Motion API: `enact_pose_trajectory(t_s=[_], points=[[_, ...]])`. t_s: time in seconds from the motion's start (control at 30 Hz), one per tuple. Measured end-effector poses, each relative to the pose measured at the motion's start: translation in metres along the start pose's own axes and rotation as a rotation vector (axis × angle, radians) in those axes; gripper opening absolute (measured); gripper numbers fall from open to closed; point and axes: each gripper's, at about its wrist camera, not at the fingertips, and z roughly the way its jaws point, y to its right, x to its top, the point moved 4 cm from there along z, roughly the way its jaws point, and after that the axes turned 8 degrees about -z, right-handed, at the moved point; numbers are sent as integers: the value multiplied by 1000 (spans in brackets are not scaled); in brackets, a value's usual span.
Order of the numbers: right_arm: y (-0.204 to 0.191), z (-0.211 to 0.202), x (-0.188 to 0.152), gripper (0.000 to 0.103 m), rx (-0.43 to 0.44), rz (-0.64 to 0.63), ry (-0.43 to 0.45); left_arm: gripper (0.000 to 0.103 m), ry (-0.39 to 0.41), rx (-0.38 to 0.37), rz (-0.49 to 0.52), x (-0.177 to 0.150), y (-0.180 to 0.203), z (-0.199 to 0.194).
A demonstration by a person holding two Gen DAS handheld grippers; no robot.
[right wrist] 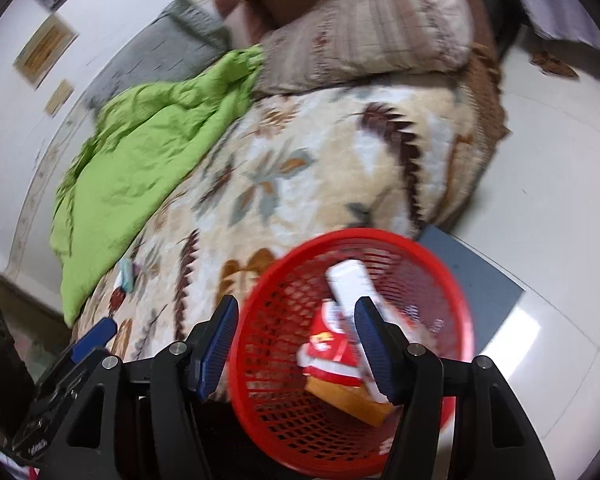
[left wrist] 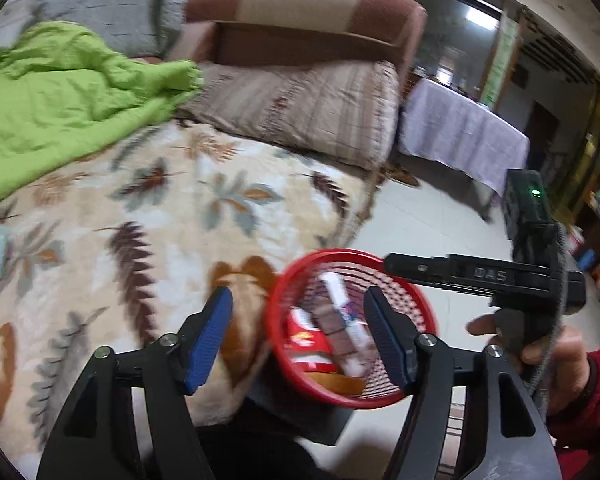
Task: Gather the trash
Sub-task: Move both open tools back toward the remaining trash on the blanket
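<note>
The red basket (right wrist: 352, 344) stands on the floor (right wrist: 560, 168) hard against the bed's near edge, its rim beside the leaf-patterned blanket (right wrist: 300, 168), with a white tube (right wrist: 350, 280), a red wrapper (right wrist: 332, 354) and a brown packet (right wrist: 350, 400) inside. Both the left gripper (left wrist: 300, 332) and the right gripper (right wrist: 294, 344) hang above it with jaws apart and nothing between them. A small teal packet (right wrist: 126, 274) lies on the blanket near the green quilt (right wrist: 140, 160), and bare tile spreads to the basket's right.

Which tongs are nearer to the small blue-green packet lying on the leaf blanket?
Left. The left tongs sit beside the packet; the right tongs hang over the red basket.
</note>
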Motion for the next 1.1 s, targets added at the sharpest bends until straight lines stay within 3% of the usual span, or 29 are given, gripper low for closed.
enact_pose_trajectory(t_s=[0.23,0.47,0.73,0.83,0.97,1.1], points=[[-70,16,2,65,124,-162,-25,77,56,163,-116,0,-77,-42],[-146,44,5,65,249,-301,-83,78,94,314,-345,-15,-174,-88],[-222,88,7,65,317,-402,-138,78,158,393,-554,-31,-274,-138],[-245,97,2,67,356,-427,-156,78,156,417,-584,-26,-307,-145],[-260,109,-1,67,391,-426,-183,78,142,469,-550,-4,-345,-134],[-258,118,-1,67,392,-414,-195,66,123,442,-542,22,-377,-111]])
